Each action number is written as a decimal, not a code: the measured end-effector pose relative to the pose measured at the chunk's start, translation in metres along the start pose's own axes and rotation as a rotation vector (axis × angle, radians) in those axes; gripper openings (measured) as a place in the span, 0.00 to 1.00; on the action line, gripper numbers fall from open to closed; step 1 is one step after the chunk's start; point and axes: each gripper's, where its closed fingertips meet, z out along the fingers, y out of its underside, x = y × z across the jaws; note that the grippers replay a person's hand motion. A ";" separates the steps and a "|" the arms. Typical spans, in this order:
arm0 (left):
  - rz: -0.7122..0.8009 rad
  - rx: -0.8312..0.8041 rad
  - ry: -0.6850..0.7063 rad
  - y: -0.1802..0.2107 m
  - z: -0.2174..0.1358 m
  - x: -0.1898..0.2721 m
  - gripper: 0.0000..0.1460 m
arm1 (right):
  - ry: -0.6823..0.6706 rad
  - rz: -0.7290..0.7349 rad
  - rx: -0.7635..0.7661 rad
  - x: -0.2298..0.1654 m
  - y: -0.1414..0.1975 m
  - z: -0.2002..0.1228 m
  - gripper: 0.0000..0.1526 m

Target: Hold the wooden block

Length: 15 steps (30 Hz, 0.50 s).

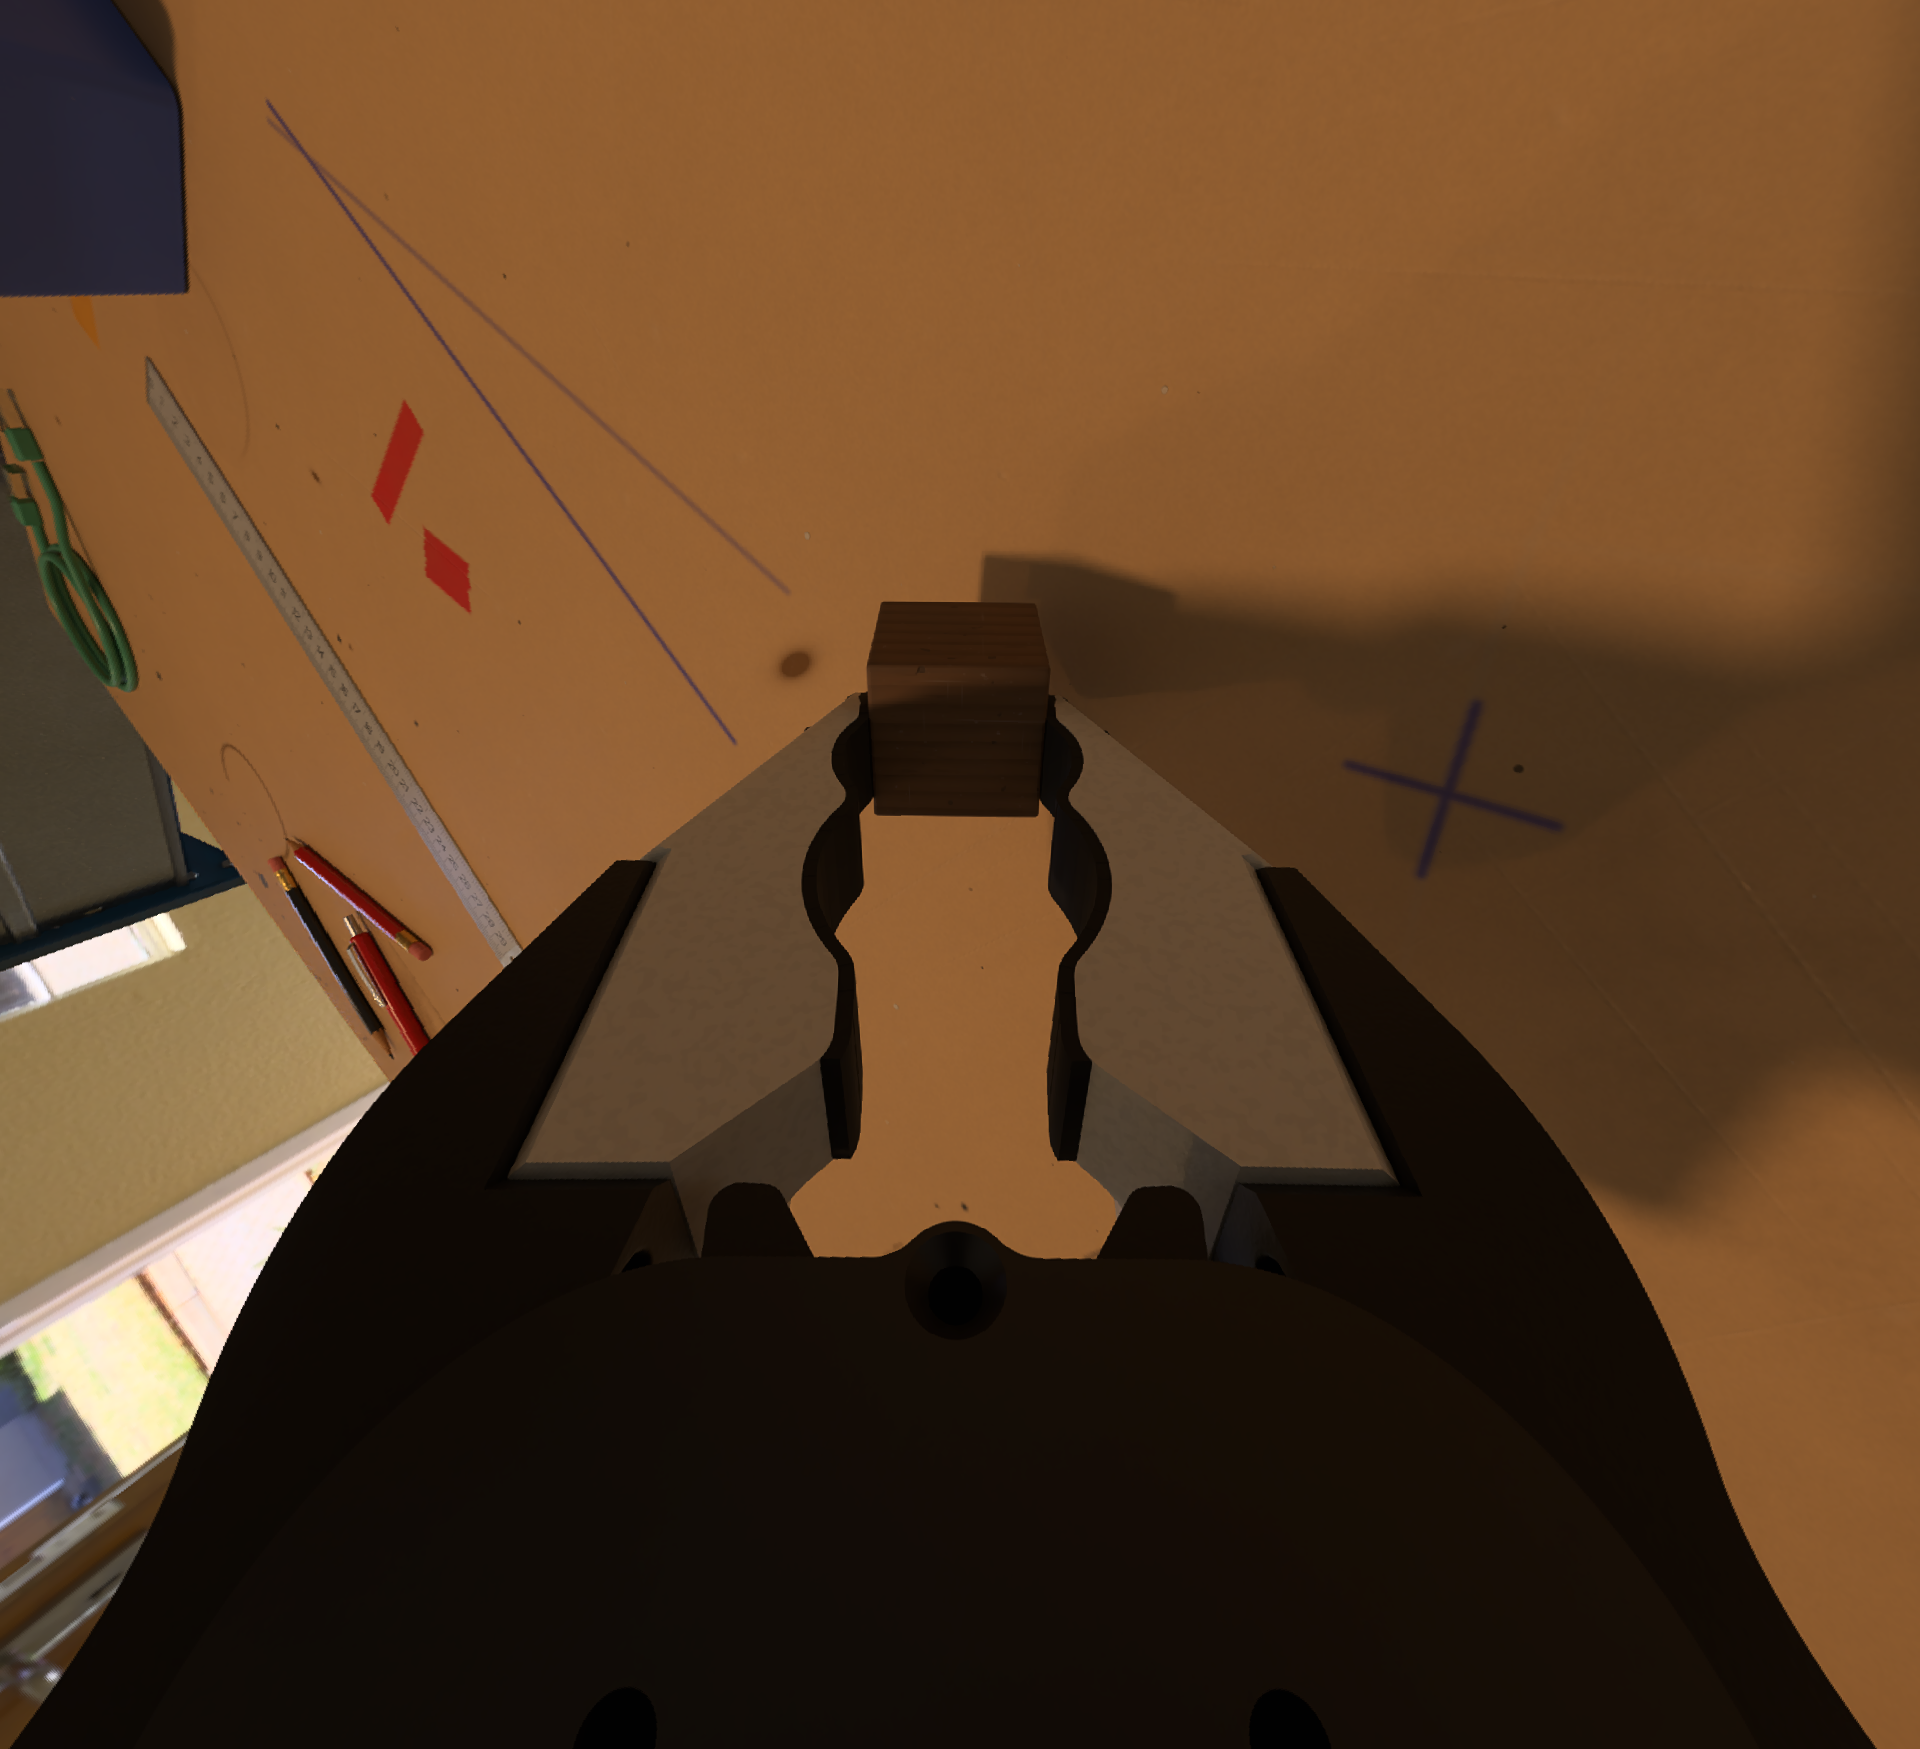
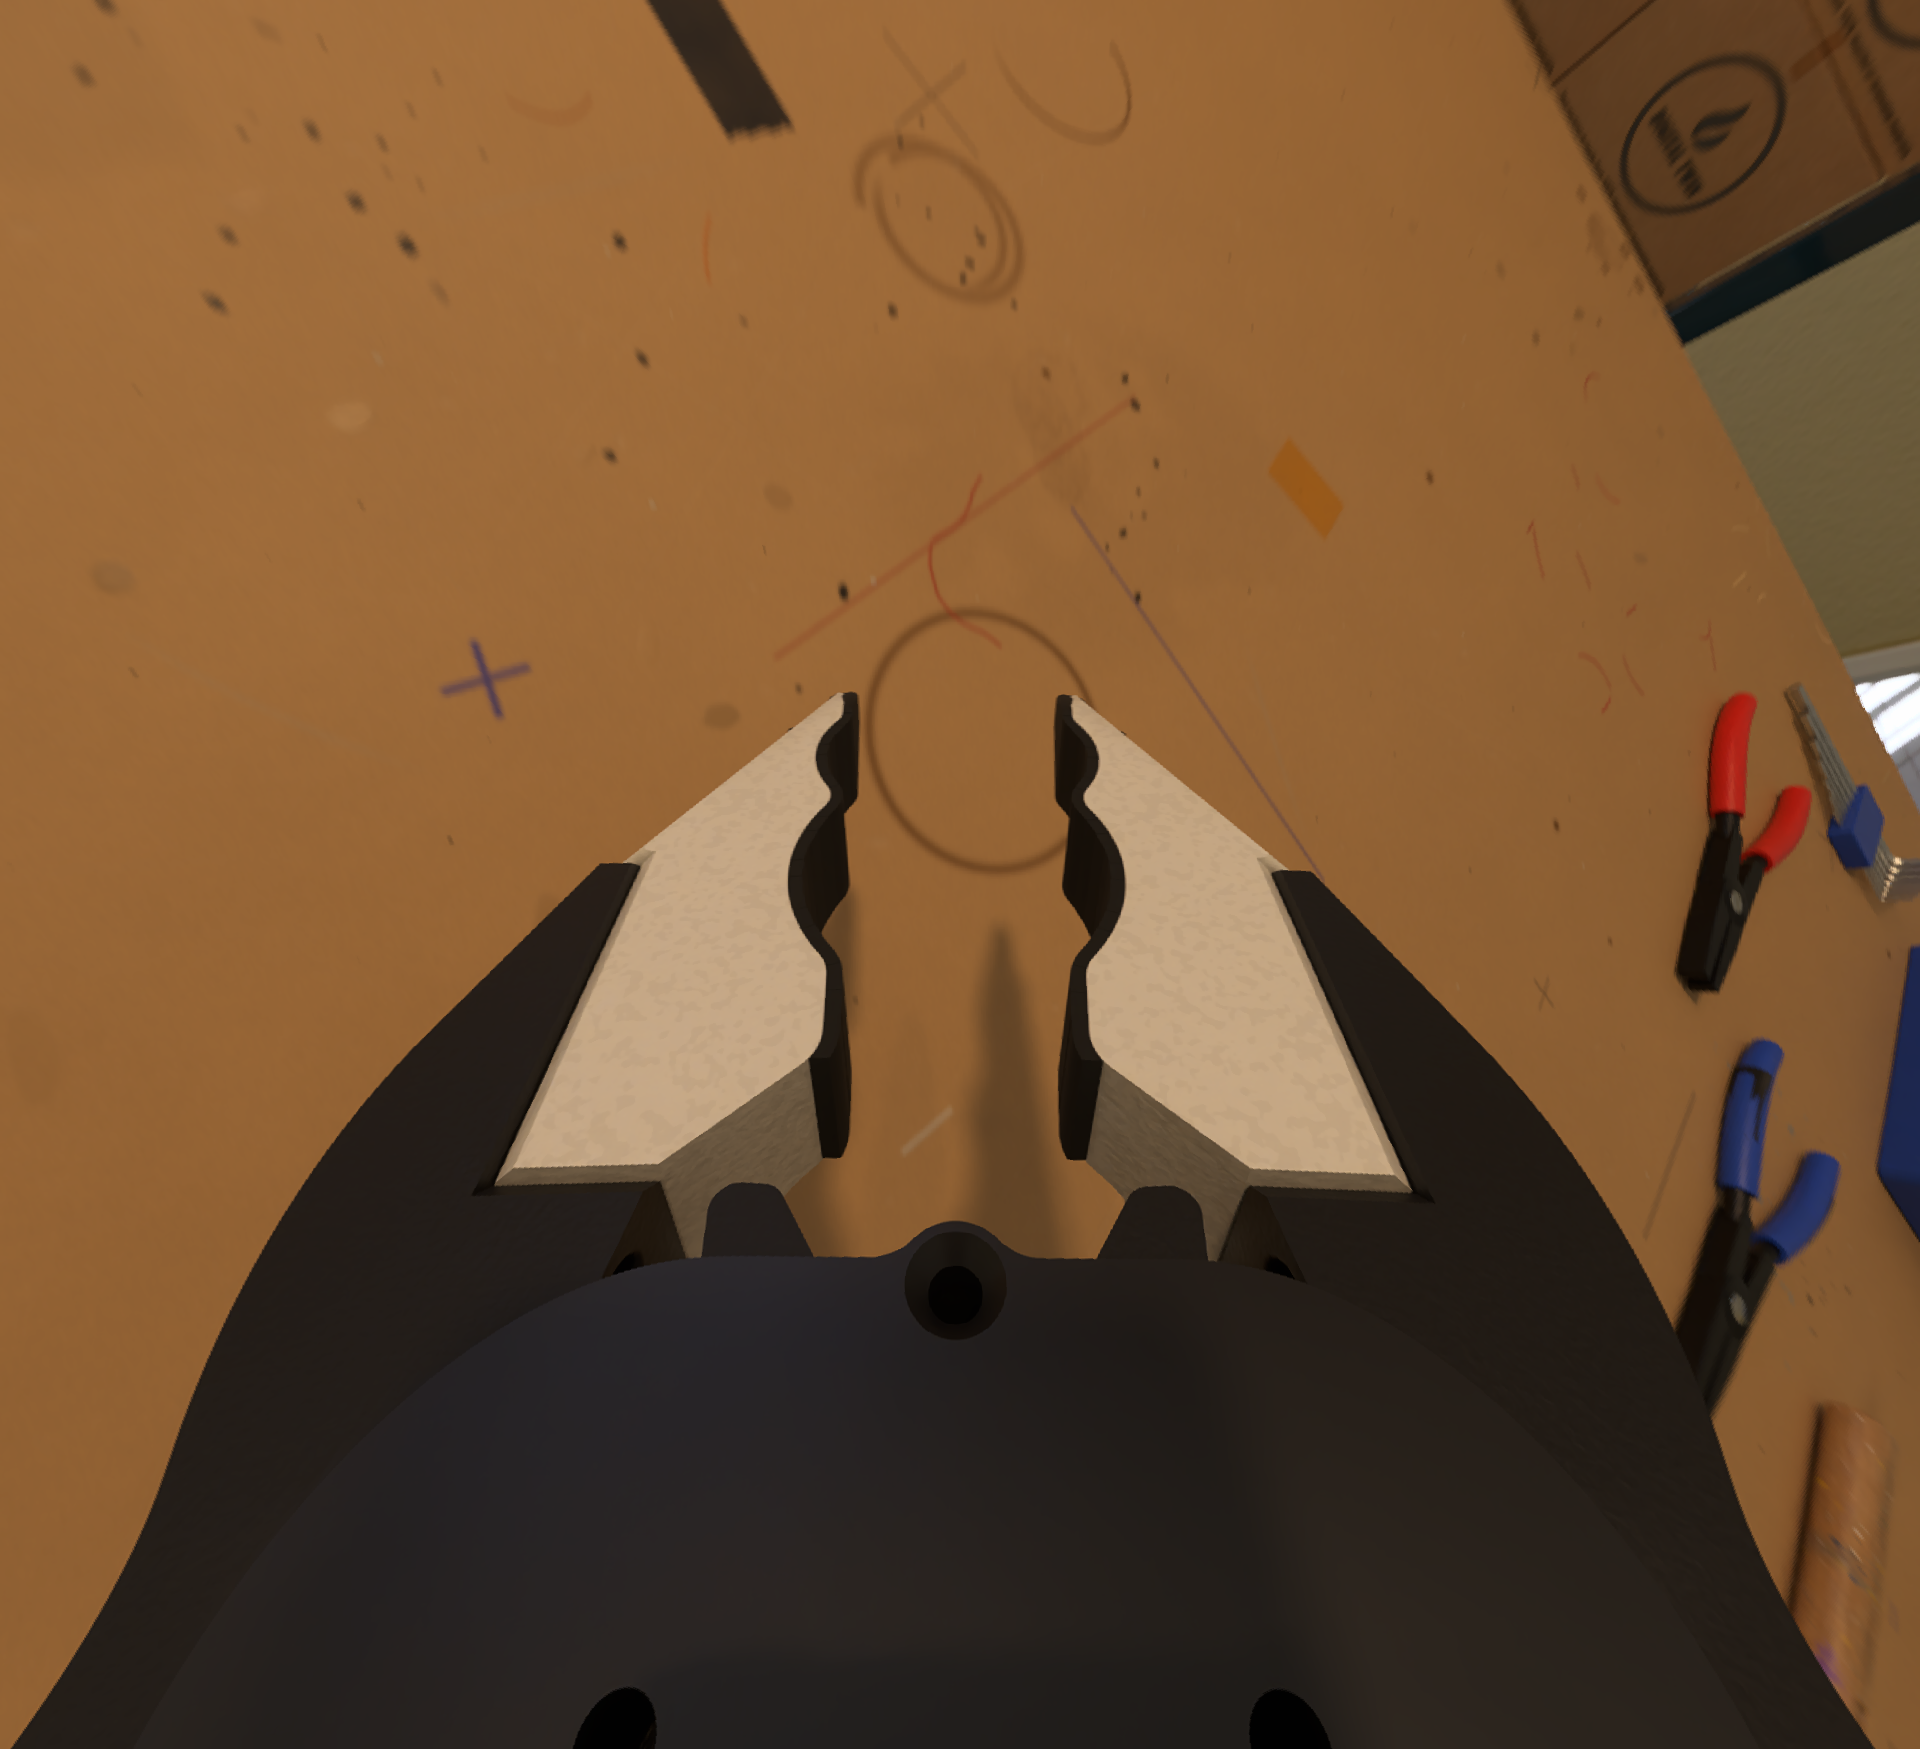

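Observation:
The wooden block (image 1: 956, 660) is a small brown cube in the middle of the left wrist view, over the brown tabletop (image 1: 1143, 245). My left gripper (image 1: 955, 708) is shut on it: both fingertips press its sides, and its far half sticks out past them. Its shadow falls on the table to the right. My right gripper (image 2: 956, 712) is open and empty above a drawn dark circle (image 2: 883, 795) on the tabletop (image 2: 416, 452). The block does not show in the right wrist view.
In the left wrist view a blue box (image 1: 73, 141), steel ruler (image 1: 322, 650), red pencils (image 1: 353, 941) and green loop tool (image 1: 73, 577) lie left, near the table edge. In the right wrist view a red-handled clamp (image 2: 1735, 847), blue-handled clamp (image 2: 1745, 1211) and cardboard boxes (image 2: 1714, 37) are right.

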 end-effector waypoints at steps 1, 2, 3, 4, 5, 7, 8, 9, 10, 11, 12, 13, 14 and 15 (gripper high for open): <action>0.000 0.004 -0.005 -0.001 0.001 -0.001 0.21 | -0.003 -0.008 -0.030 0.001 0.006 0.000 0.27; 0.002 0.008 -0.005 -0.002 0.002 0.000 0.21 | -0.002 -0.016 -0.052 0.002 0.012 -0.001 0.28; 0.006 0.009 -0.002 -0.003 0.004 0.001 0.21 | 0.010 -0.026 -0.068 0.005 0.016 -0.002 0.29; 0.010 0.003 0.001 -0.003 0.005 0.001 0.21 | 0.037 -0.033 -0.077 0.010 0.021 -0.003 0.28; 0.015 -0.004 -0.002 -0.003 0.005 0.001 0.21 | 0.072 -0.034 -0.089 0.015 0.026 -0.004 0.28; 0.013 0.003 -0.004 -0.004 0.006 0.001 0.21 | 0.103 -0.017 -0.109 0.023 0.034 -0.008 0.27; 0.009 0.013 -0.005 -0.005 0.006 0.000 0.21 | 0.104 0.002 -0.105 0.025 0.037 -0.010 0.27; 0.010 0.022 -0.008 -0.006 0.007 -0.001 0.21 | 0.106 0.019 -0.099 0.027 0.039 -0.011 0.27; 0.013 0.026 -0.009 -0.006 0.007 -0.001 0.21 | 0.110 0.030 -0.095 0.029 0.042 -0.013 0.27; 0.019 0.028 -0.010 -0.006 0.007 -0.001 0.21 | 0.113 0.039 -0.091 0.031 0.044 -0.015 0.27; 0.022 0.032 -0.011 -0.007 0.007 -0.001 0.21 | 0.112 0.045 -0.084 0.031 0.045 -0.016 0.26; 0.022 0.038 -0.012 -0.008 0.007 -0.001 0.21 | 0.104 0.047 -0.078 0.030 0.045 -0.016 0.26; 0.021 0.045 -0.012 -0.008 0.007 -0.001 0.21 | 0.092 0.044 -0.073 0.029 0.046 -0.016 0.24; 0.021 0.050 -0.013 -0.009 0.007 -0.002 0.21 | 0.080 0.038 -0.070 0.027 0.045 -0.015 0.21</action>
